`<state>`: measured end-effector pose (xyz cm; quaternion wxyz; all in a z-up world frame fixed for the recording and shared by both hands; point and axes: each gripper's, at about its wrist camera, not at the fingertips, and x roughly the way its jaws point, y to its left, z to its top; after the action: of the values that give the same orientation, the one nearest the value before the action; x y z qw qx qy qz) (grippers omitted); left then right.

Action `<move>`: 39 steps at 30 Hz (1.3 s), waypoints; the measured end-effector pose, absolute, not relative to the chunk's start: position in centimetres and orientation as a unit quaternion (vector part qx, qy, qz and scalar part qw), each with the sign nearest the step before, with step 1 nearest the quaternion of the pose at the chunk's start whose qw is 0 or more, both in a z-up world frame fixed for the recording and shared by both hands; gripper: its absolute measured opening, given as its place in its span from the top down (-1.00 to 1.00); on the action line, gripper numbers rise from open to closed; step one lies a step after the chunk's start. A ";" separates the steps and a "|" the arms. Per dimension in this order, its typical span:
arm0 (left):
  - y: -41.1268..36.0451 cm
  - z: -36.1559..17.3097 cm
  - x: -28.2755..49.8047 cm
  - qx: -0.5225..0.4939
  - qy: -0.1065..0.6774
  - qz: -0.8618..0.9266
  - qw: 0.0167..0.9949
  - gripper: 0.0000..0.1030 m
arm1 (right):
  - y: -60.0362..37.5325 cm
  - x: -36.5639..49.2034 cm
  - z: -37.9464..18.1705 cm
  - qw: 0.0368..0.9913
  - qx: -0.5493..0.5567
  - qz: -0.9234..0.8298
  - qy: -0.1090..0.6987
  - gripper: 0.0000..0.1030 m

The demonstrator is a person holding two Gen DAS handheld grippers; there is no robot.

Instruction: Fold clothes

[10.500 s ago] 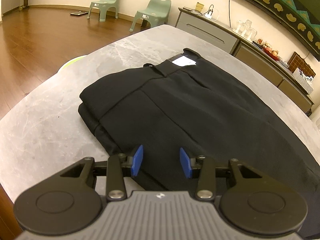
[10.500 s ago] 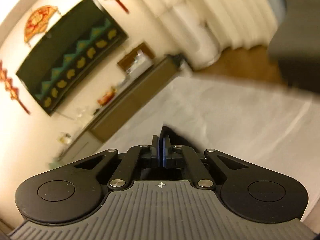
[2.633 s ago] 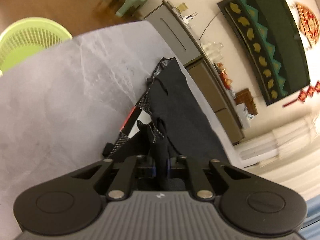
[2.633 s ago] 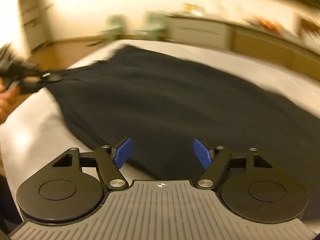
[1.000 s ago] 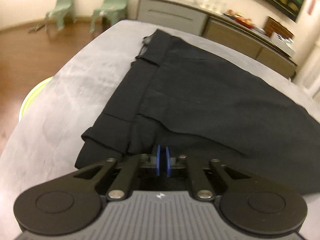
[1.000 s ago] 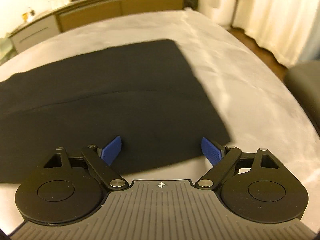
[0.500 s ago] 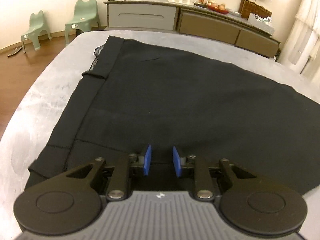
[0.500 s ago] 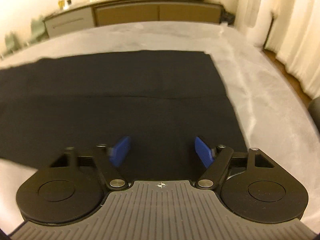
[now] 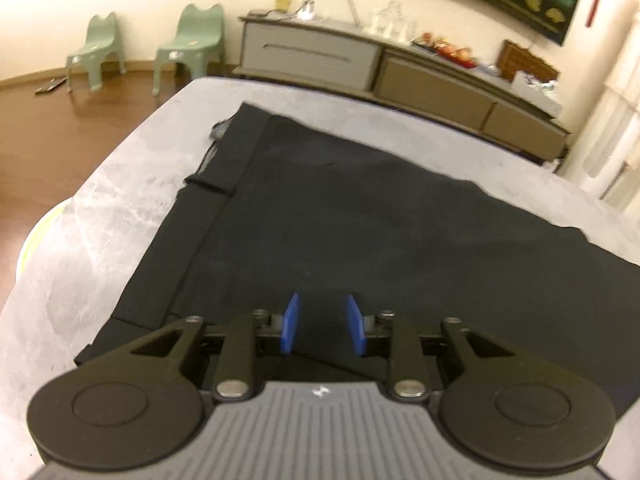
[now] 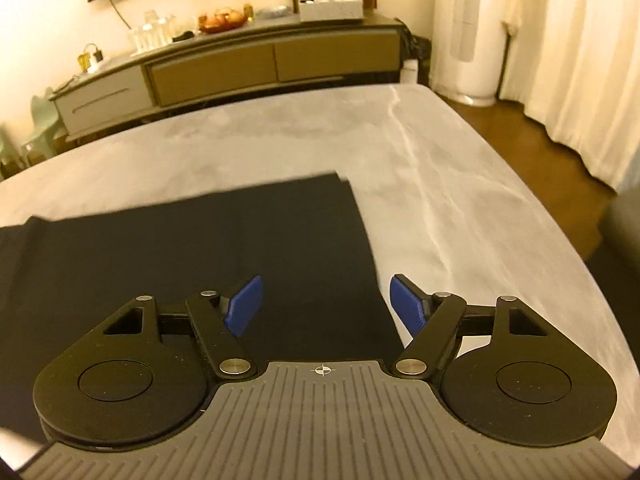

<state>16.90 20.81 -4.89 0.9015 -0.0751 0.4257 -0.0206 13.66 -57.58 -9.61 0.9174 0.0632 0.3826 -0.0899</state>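
Black trousers [image 9: 360, 216] lie spread flat on the grey marble table [image 9: 120, 200], waistband [image 9: 236, 148] at the far left, legs running right. In the right wrist view the leg ends [image 10: 304, 224] stop at a straight hem near the table's middle. My left gripper [image 9: 322, 330] hovers open over the near edge of the trousers by the waist end, nothing between its blue pads. My right gripper [image 10: 326, 306] is open wide above the near corner of the leg hem, holding nothing.
Bare table [image 10: 460, 184] extends right of the hem to a rounded edge. A long sideboard [image 9: 400, 72] with glassware stands behind the table. Two green chairs [image 9: 188, 40] sit on the wood floor at far left. A lime basket rim [image 9: 36, 236] shows beside the table's left edge.
The left gripper, shut a second ago, has opened and let go of the trousers, then lifted back. The right gripper stayed open and shifted right toward the hem corner.
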 end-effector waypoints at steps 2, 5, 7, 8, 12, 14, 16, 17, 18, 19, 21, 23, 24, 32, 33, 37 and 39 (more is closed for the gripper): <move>20.9 -5.6 17.5 -0.069 0.435 -0.012 0.898 0.46 | -57.6 15.8 -10.7 0.916 0.050 -0.099 0.385 -0.45; 21.2 -5.9 17.9 -0.061 0.437 -0.009 0.897 0.45 | -58.5 18.5 -12.7 0.906 0.042 -0.109 0.407 -0.33; 21.4 -5.8 18.0 -0.063 0.435 -0.007 0.898 0.44 | -59.3 18.5 -13.0 0.906 0.060 -0.109 0.404 -0.20; 21.5 -5.7 18.1 -0.064 0.434 -0.007 0.899 0.44 | -59.4 18.3 -12.8 0.905 0.061 -0.113 0.405 0.02; 21.3 -5.4 18.8 -0.061 0.427 -0.009 0.902 0.41 | -59.3 17.8 -12.4 0.904 0.070 -0.108 0.408 0.48; 21.1 -5.5 19.4 -0.057 0.430 -0.005 0.901 0.40 | -59.1 17.6 -12.2 0.904 0.062 -0.114 0.408 0.75; 21.0 -5.9 19.7 -0.049 0.437 0.001 0.898 0.40 | -59.2 17.3 -11.7 0.904 0.056 -0.127 0.403 0.86; 21.1 -6.1 19.8 -0.046 0.441 0.005 0.896 0.39 | -59.2 17.1 -11.5 0.904 0.054 -0.133 0.402 0.87; 21.1 -6.3 19.9 -0.045 0.444 0.008 0.895 0.39 | -59.3 16.9 -11.3 0.904 0.052 -0.139 0.402 0.87; 21.2 -6.4 19.9 -0.045 0.447 0.010 0.894 0.39 | -59.4 16.8 -11.5 0.901 0.052 -0.142 0.406 0.87; 21.2 -6.6 19.9 -0.044 0.448 0.011 0.893 0.39 | -59.7 16.8 -12.0 0.898 0.053 -0.145 0.411 0.87; 21.3 -6.7 19.8 -0.043 0.449 0.011 0.893 0.39 | -59.9 16.7 -11.8 0.898 0.057 -0.147 0.411 0.87; 21.3 -6.7 19.8 -0.042 0.449 0.011 0.892 0.39 | -60.0 16.7 -11.7 0.898 0.059 -0.148 0.411 0.88; 21.3 -7.0 19.9 -0.040 0.450 0.016 0.892 0.38 | -59.8 16.1 -12.1 0.908 0.054 -0.114 0.399 0.45; 21.2 -7.0 19.9 -0.038 0.450 0.016 0.892 0.37 | -59.8 16.1 -12.2 0.910 0.053 -0.109 0.397 0.35; 21.0 -7.2 19.8 -0.030 0.445 0.015 0.895 0.34 | -59.6 15.8 -12.4 0.915 0.048 -0.089 0.390 0.25; 21.1 -7.2 19.7 -0.034 0.443 0.017 0.896 0.33 | -59.5 15.6 -12.6 0.918 0.046 -0.079 0.386 0.25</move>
<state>19.71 21.07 -7.21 0.8957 -0.0345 0.4431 0.0167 15.63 -59.52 -12.58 0.9178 0.0463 0.3865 -0.0787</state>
